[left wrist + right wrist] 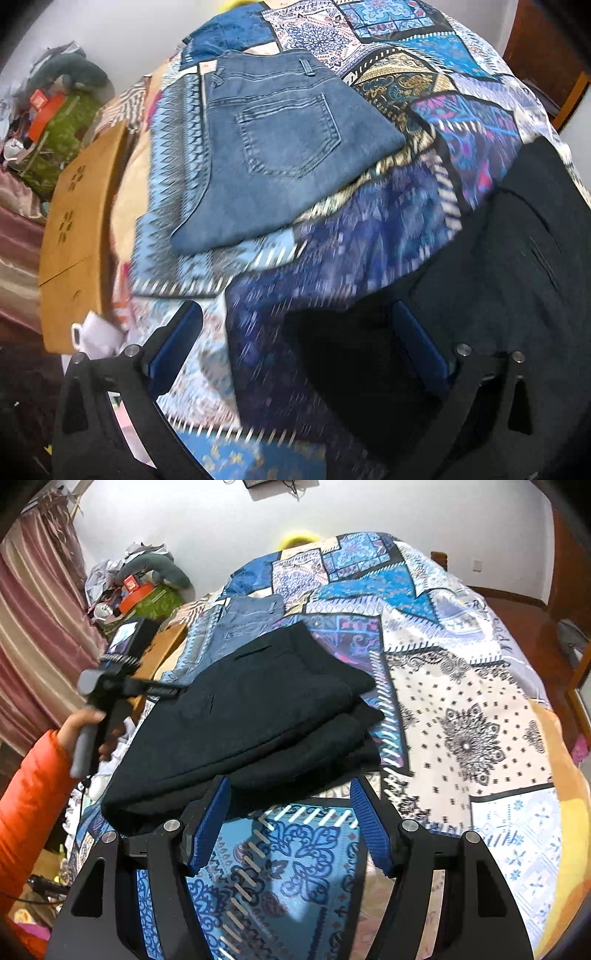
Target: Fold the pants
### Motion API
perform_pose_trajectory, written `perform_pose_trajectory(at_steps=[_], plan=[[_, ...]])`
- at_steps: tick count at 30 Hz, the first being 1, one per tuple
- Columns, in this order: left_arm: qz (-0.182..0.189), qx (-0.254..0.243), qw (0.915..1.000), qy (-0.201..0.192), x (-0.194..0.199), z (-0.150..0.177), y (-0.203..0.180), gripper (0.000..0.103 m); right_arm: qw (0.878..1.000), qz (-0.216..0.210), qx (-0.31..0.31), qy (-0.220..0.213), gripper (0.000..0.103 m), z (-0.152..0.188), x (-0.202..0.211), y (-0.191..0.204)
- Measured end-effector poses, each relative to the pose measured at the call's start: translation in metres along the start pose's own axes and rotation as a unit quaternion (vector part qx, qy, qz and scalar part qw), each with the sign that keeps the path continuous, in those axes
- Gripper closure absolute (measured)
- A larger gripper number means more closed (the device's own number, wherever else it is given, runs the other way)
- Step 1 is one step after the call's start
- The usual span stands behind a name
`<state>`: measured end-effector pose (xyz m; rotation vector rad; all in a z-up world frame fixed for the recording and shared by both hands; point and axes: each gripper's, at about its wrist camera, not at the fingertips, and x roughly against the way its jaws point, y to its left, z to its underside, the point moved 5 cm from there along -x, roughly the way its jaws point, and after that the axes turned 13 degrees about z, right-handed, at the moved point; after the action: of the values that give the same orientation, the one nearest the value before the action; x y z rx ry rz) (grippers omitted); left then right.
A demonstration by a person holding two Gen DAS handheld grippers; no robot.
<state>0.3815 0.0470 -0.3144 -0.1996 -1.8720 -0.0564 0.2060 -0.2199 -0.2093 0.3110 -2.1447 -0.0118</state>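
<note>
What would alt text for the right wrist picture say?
Folded black pants lie on a patchwork bedspread, the open right gripper at their near edge. Folded jeans lie beyond; a hand holds the left gripper.

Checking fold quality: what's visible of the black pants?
The black pants are dark, matte woven fabric, folded into a thick stack of several layers with stepped edges at the right end. A slit welt pocket shows on the top layer. They lie flat on the patchwork patterned bedspread, overlapping the folded blue denim jeans in the right wrist view. Neither gripper's pads press on them; the right gripper hovers open at their near edge.
</note>
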Motion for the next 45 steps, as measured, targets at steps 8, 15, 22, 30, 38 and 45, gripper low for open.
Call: perform_pose_trajectory(at_steps=[8, 15, 22, 30, 38, 45], plan=[[0.032, 0.008, 0.9994, -0.013, 0.04, 0.065, -0.008, 0.0, 1.0, 0.007, 0.004, -0.028, 0.039, 0.002, 0.025, 0.001], [0.068, 0.019, 0.9969, -0.035, 0.063, 0.102, -0.028, 0.0, 0.999, 0.013, 0.012, -0.039, 0.039, 0.006, 0.038, 0.008], [0.074, 0.039, 0.9944, -0.065, 0.087, 0.108, -0.037, 0.008, 0.999, 0.011, 0.019, -0.046, 0.039, 0.009, 0.039, 0.02], [0.105, 0.02, 0.988, -0.112, 0.116, 0.099, -0.058, 0.011, 0.998, 0.006, 0.036, -0.054, 0.039, 0.008, 0.026, 0.038], [0.097, -0.014, 0.9906, -0.095, 0.089, 0.111, -0.069, 0.017, 0.996, 0.02, 0.068, -0.048, 0.04, 0.011, 0.012, 0.046], [0.058, -0.015, 0.9938, -0.094, 0.092, 0.122, -0.045, 0.017, 0.998, 0.037, 0.044, -0.04, 0.041, 0.018, 0.01, 0.019]])
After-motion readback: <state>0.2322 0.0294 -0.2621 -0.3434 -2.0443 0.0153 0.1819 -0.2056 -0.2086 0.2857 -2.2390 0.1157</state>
